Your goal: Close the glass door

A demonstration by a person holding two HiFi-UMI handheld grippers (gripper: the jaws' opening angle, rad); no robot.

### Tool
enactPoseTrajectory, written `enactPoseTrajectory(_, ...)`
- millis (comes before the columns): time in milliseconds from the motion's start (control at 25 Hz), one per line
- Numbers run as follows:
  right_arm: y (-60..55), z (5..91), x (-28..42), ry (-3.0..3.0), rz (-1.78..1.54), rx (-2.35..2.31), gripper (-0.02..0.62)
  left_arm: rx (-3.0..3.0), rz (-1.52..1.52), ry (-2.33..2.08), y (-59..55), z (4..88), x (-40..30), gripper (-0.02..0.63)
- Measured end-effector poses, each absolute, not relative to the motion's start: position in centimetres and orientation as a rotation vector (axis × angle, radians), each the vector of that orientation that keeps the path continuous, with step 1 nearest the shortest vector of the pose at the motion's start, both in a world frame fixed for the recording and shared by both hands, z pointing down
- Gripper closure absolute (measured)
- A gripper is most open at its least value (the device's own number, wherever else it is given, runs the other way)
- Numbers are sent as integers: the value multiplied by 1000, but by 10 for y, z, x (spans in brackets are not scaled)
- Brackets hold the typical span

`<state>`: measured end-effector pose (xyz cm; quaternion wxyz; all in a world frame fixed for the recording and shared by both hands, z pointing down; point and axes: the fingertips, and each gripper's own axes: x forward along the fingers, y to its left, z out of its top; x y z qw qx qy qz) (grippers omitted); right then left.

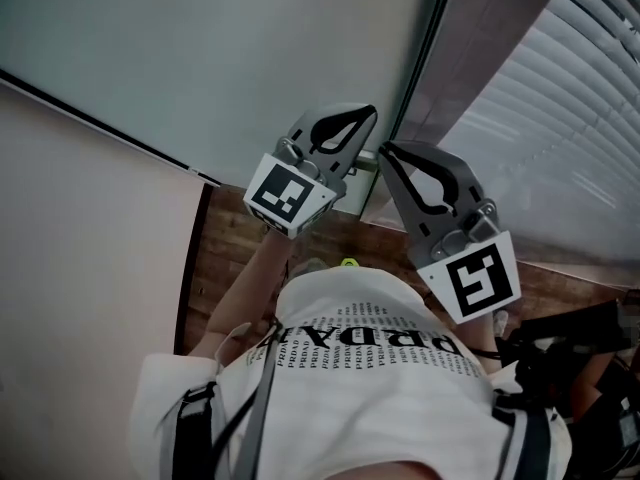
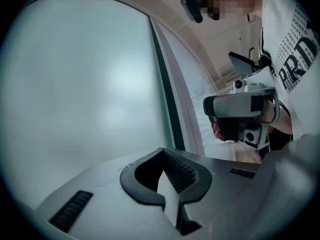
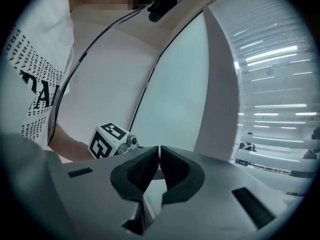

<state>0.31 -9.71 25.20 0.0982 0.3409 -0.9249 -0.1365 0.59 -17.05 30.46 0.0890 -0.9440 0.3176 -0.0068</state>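
Note:
The frosted glass door [image 1: 230, 58] fills the upper left of the head view, with its dark edge strip [image 1: 422, 48] running up beside a grey post [image 1: 480, 58]. My left gripper [image 1: 366, 118] points at that edge, tips close to the glass, and is shut with nothing held. My right gripper [image 1: 386, 151] sits just right of it, also shut and empty. A small metal piece [image 1: 364, 161] shows between them at the door's edge. The left gripper view has the left gripper [image 2: 162, 151] before the door [image 2: 85, 84]. The right gripper [image 3: 159, 149] faces door [image 3: 175, 84] and post [image 3: 220, 94].
Slatted blinds [image 1: 570, 98] hang behind glass at the right. A pale wall [image 1: 80, 268] stands at the left, above a strip of wooden floor [image 1: 235, 238]. The person's white printed shirt [image 1: 370, 368] fills the bottom of the head view.

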Motion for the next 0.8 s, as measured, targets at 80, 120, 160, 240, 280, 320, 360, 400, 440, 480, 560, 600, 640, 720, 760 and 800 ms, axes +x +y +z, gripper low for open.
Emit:
enactPoseTrajectory(80,-98,253,1,-2736,-401,999,586,-2816,-11,944,-169,305,6,606)
enactPoseTrajectory(120,-99,254,0,-2734,-400,996,586,-2819,-1,943,-168,305,5,606)
enactPoseTrajectory(160,-100,253,0,-2735,-400,994,586,-2820,8,942,-167,304,6,606)
enactPoseTrajectory(240,-102,252,0,-2738,-403,993,586,-2820,13,940,-165,303,7,606)
enactPoseTrajectory(280,-102,253,0,-2737,-403,992,586,-2821,14,941,-165,303,8,606)
enactPoseTrajectory(320,-103,253,-1,-2736,-405,990,586,-2824,14,941,-166,303,8,606)
enactPoseTrajectory(360,-103,254,-1,-2735,-407,989,586,-2825,12,942,-166,303,9,606)
enactPoseTrajectory(400,-104,254,-2,-2733,-409,988,586,-2826,9,941,-167,303,9,606)
enactPoseTrajectory(440,-104,254,-2,-2731,-410,987,586,-2827,5,940,-167,303,9,606)
enactPoseTrajectory(480,-104,255,-3,-2729,-409,987,586,-2827,2,938,-168,303,10,606)
enactPoseTrajectory(560,-105,254,-2,-2728,-405,992,586,-2828,-4,934,-168,303,11,606)
enactPoseTrajectory(600,-106,254,-1,-2728,-403,997,586,-2828,-7,933,-169,303,12,606)
enactPoseTrajectory(640,-106,254,0,-2727,-401,1004,586,-2829,-10,931,-169,302,13,606)
enactPoseTrajectory(720,-107,252,1,-2728,-398,1016,586,-2830,-12,929,-167,300,13,606)
enactPoseTrajectory(760,-108,252,2,-2729,-397,1022,586,-2830,-9,928,-165,299,13,606)
enactPoseTrajectory(800,-108,251,2,-2729,-396,1028,586,-2830,-6,927,-163,297,13,606)
